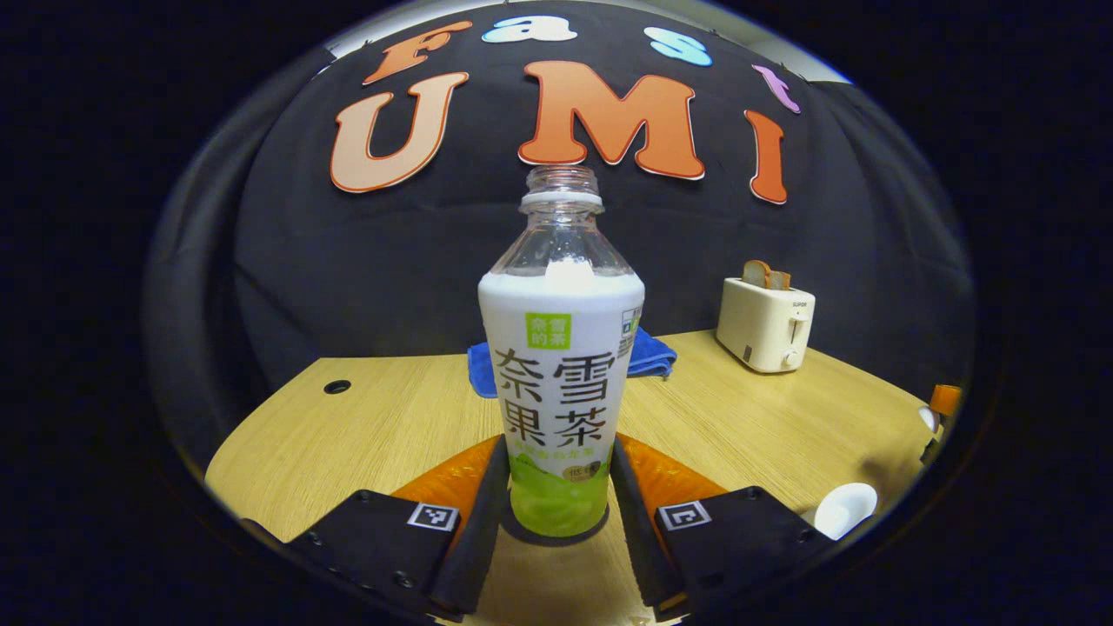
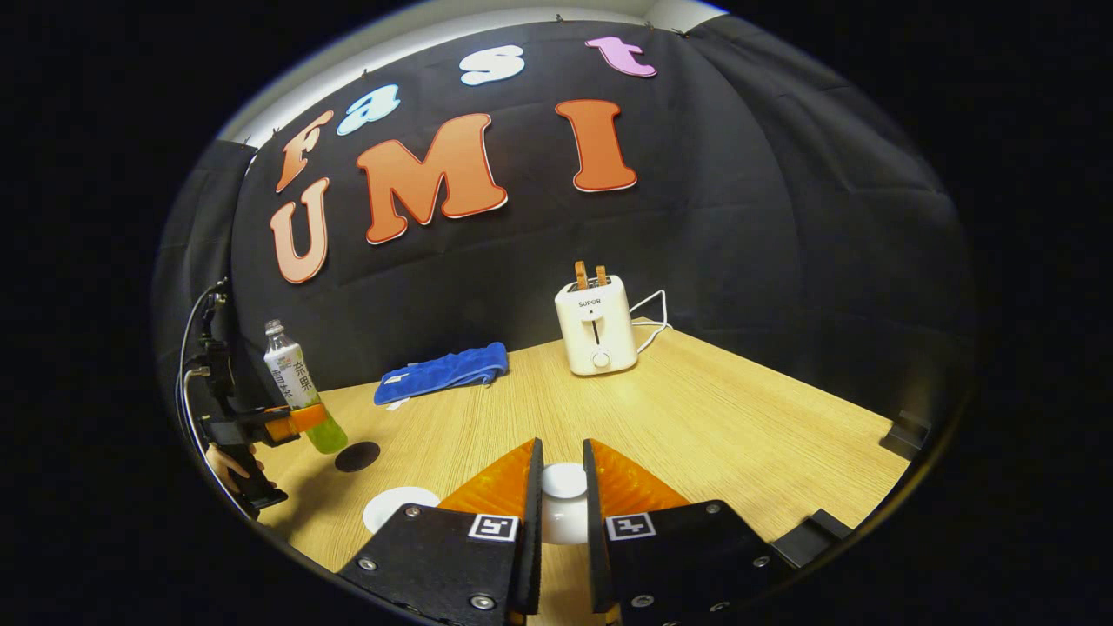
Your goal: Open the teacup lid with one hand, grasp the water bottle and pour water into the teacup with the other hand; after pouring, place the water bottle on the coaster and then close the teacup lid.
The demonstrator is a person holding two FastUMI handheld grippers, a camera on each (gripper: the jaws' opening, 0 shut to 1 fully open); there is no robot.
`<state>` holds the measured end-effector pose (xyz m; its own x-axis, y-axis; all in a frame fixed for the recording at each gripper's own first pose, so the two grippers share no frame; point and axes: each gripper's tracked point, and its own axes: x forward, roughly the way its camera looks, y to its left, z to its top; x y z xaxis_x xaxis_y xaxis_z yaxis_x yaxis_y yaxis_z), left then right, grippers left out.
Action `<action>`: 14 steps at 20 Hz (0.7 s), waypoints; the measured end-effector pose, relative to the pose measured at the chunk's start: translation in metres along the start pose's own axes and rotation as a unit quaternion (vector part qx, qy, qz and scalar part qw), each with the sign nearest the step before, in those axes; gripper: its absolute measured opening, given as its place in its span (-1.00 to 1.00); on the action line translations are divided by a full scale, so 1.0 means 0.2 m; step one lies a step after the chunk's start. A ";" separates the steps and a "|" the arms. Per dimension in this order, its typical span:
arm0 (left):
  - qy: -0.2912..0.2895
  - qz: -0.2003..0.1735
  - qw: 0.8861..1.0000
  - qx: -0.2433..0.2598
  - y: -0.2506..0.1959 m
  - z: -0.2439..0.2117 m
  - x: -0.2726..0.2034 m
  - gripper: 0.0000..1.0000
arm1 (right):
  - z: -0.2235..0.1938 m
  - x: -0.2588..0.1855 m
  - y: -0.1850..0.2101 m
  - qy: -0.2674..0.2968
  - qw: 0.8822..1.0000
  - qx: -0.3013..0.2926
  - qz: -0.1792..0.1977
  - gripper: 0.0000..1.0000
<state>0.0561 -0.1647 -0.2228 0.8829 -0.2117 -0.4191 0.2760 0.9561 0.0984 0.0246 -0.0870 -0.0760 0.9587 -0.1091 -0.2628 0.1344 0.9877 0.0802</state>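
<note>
The uncapped water bottle (image 1: pixel 556 365), white-labelled with green at its base, stands upright between the fingers of my left gripper (image 1: pixel 556 461), which is shut on its lower part. A dark round coaster (image 1: pixel 556 540) shows right under its base. In the right gripper view the bottle (image 2: pixel 294 378) leans slightly in the left gripper (image 2: pixel 300 422), its base just beside the coaster (image 2: pixel 357 456). My right gripper (image 2: pixel 561 461) is shut on the white teacup lid (image 2: pixel 563 500), held over the table. The open white teacup (image 2: pixel 396 509) sits to its left; it appears as the teacup (image 1: pixel 845 509) at lower right.
A cream toaster (image 2: pixel 596 335) with bread in its slots stands at the back of the wooden table (image 2: pixel 739 435), its cord trailing behind. A folded blue cloth (image 2: pixel 443 372) lies near the back wall. A hand (image 2: pixel 228 465) holds the left gripper's handle.
</note>
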 end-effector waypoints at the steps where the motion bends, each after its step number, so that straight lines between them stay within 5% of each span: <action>1: 0.004 0.001 1.000 0.000 0.01 -0.01 0.01 0.34 | -0.01 0.00 0.00 0.002 1.000 0.000 -0.001 -0.55; 14: 0.031 0.017 0.999 -0.036 -0.01 -0.08 0.01 0.38 | -0.02 0.01 0.01 0.005 1.000 -0.007 0.001 -0.55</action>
<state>0.0516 -0.1629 -0.2389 0.8657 -0.1691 -0.4712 0.2171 0.9749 0.0489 0.0265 -0.0843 -0.0800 0.9565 -0.1052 -0.2720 0.1282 0.9894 0.0681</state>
